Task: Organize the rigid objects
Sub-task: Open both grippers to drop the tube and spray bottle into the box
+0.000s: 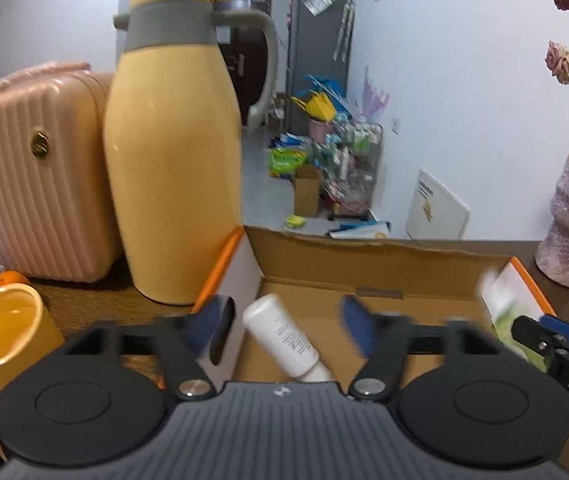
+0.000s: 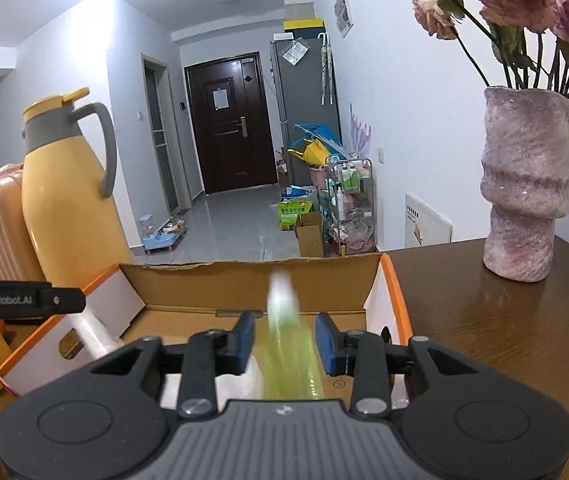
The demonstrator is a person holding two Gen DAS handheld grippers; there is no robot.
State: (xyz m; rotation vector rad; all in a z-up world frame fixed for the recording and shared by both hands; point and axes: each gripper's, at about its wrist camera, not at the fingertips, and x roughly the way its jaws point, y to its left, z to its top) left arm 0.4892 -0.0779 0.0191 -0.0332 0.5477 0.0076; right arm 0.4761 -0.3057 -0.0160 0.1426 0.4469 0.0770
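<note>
An open cardboard box (image 1: 380, 258) with orange-edged flaps sits on the brown table. A white bottle (image 1: 284, 338) lies tilted on its floor. My left gripper (image 1: 280, 326) is open above it, apart from it. In the right wrist view, a green and white tube (image 2: 286, 340) is blurred between the fingers of my right gripper (image 2: 284, 344), which is open over the box (image 2: 252, 280). The tube also shows blurred in the left wrist view (image 1: 498, 300), by the right gripper's tip (image 1: 540, 330).
A yellow thermos jug (image 1: 172, 152) and a pink case (image 1: 32, 172) stand left of the box. A yellow mug (image 1: 2, 328) sits at the near left. A pink vase (image 2: 522, 184) with dried roses stands on the table at right.
</note>
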